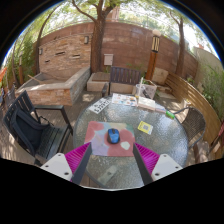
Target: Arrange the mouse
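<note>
A blue mouse [113, 135] lies on a reddish mouse mat [108, 136] on a round glass table [160, 150]. A small white round object [125, 146] lies on the mat's near right corner. My gripper [112, 162] is open, its two pink-padded fingers [78, 157] spread wide and empty. The mouse and mat lie beyond the fingertips, roughly centred between them. Nothing is between the fingers but the table top.
Papers and a white booklet [100, 105] lie at the table's far side, a yellow-green note [145, 127] to the right of the mat. A dark metal chair [30, 125] stands left of the table. Beyond are a patio, benches and a brick wall [90, 45].
</note>
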A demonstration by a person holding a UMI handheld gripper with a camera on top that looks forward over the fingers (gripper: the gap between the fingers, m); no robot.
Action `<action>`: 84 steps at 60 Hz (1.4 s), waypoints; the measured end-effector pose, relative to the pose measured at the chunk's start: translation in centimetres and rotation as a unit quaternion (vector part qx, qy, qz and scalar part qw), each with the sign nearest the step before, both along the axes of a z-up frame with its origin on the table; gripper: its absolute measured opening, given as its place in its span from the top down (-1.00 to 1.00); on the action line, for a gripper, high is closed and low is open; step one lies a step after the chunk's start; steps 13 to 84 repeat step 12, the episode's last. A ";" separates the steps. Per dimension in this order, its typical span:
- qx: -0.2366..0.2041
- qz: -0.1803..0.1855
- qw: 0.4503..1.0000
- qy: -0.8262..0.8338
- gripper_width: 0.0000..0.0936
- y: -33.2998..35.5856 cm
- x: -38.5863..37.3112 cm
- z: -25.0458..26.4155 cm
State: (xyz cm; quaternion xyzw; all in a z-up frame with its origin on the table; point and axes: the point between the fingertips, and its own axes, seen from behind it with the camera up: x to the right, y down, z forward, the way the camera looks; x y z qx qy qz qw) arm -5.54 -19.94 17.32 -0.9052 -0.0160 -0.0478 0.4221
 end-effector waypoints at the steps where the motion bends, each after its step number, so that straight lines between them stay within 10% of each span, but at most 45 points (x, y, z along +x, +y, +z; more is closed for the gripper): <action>1: -0.001 0.000 1.000 0.001 -0.81 -0.2 0.0 0.0; 84: -0.002 0.002 1.000 0.012 -0.82 -0.3 -0.9 0.0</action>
